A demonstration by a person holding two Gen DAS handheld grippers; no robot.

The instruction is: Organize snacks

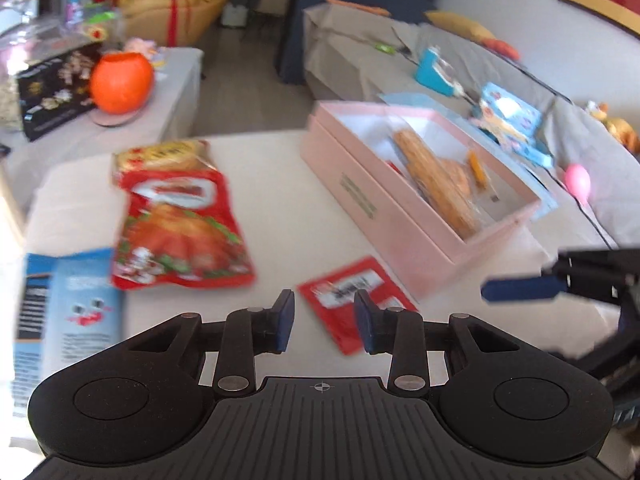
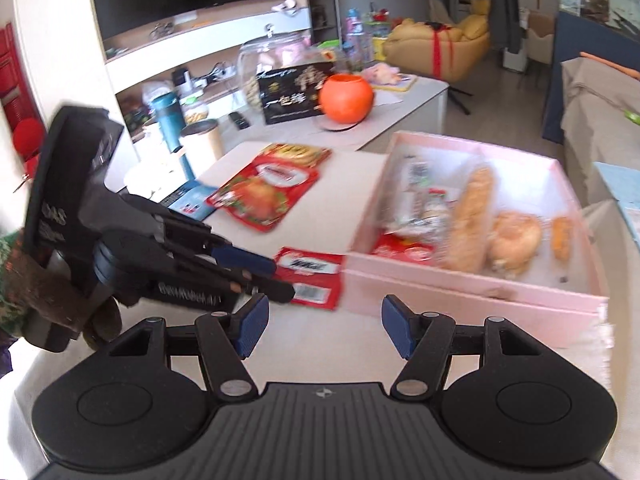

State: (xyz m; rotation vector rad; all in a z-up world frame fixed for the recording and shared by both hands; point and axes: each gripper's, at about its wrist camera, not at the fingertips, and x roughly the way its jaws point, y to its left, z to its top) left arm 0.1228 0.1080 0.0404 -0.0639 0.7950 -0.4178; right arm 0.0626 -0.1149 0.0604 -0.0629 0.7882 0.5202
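Note:
An open pink box [image 1: 372, 200] [image 2: 472, 304] sits on the white table and holds bread rolls [image 2: 472, 220] and wrapped snacks. A small red packet [image 1: 344, 300] [image 2: 312, 276] lies flat just in front of the box. My left gripper [image 1: 325, 322] is open and empty, just above the near end of that packet; it shows from the side in the right wrist view [image 2: 260, 276]. A large red snack bag [image 1: 180, 232] [image 2: 260, 196], a yellow packet [image 1: 160, 158] and a blue packet [image 1: 68, 312] lie to the left. My right gripper [image 2: 324, 330] is open and empty, before the box.
An orange pumpkin-shaped pot [image 1: 120, 82] [image 2: 347, 98] and a black box [image 2: 292, 92] stand on the far table. A glass jar [image 2: 276, 64], a cup [image 2: 202, 144] and a teal bottle [image 2: 168, 120] stand at left. A covered sofa [image 1: 440, 68] with blue boxes lies behind.

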